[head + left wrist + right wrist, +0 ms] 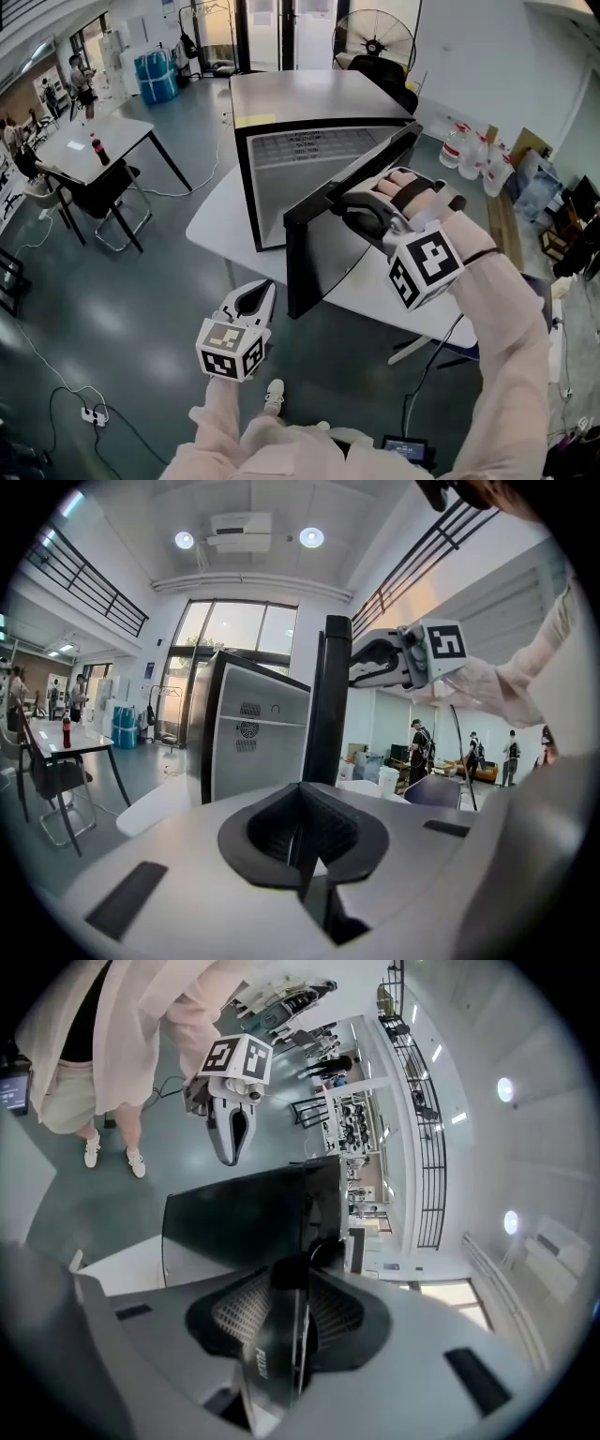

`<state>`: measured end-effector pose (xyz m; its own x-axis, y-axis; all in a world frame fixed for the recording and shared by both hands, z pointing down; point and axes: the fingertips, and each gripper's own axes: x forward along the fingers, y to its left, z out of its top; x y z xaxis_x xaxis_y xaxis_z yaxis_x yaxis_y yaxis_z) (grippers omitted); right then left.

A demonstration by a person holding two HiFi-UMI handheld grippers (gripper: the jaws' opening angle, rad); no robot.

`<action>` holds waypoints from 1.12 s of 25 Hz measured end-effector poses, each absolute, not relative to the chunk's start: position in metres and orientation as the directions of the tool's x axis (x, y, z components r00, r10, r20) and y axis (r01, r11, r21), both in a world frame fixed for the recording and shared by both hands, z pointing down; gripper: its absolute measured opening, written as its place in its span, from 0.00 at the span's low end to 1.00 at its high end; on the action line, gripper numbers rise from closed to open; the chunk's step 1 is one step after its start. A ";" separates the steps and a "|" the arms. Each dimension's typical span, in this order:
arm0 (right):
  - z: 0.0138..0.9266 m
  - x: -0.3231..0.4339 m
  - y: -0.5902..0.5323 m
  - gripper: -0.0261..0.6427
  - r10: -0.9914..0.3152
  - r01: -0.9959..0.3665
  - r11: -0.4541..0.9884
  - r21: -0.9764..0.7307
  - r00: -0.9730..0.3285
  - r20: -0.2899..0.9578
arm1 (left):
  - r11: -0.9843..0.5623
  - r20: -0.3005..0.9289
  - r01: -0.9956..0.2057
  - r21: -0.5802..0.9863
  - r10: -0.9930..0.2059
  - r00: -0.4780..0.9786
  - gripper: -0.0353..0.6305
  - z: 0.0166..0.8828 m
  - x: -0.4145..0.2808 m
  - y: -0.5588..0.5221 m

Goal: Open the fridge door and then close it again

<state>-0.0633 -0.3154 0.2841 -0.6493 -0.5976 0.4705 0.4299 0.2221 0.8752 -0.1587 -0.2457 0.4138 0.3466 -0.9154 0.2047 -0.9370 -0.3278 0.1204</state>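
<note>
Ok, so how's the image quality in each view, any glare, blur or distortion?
Head view: even light, sharp, straight lines bowed toward the edges. Left gripper view: strong fisheye with dark corners, ceiling lights flare white, windows washed out. Right gripper view: fisheye, room tipped sideways, far window blown out, fridge door edge between the jaws soft.

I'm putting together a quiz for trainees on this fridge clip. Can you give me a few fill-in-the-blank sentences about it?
1. The right gripper clamps the edge of the fridge's ___.
2. The fridge stands on a ___ table.
3. The left gripper holds ___.
Missing words: door; white; nothing.
</note>
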 end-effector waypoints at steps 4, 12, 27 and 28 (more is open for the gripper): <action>0.285 -0.071 -0.321 0.23 -0.601 0.428 0.228 0.874 -0.645 0.473 | -0.329 0.196 -0.937 0.120 -0.917 0.348 0.07 0.412 -0.166 -0.252; 0.286 -0.105 -0.345 0.24 -0.621 0.418 0.239 0.876 -0.627 0.469 | -0.344 0.185 -0.931 0.119 -0.914 0.361 0.07 0.407 -0.201 -0.275; 0.287 -0.153 -0.397 0.26 -0.686 0.340 0.292 0.894 -0.577 0.443 | -0.410 0.163 -0.905 0.109 -0.891 0.423 0.07 0.402 -0.244 -0.330; 0.287 -0.155 -0.401 0.26 -0.692 0.334 0.293 0.896 -0.572 0.439 | -0.416 0.164 -0.903 0.107 -0.889 0.429 0.07 0.403 -0.246 -0.333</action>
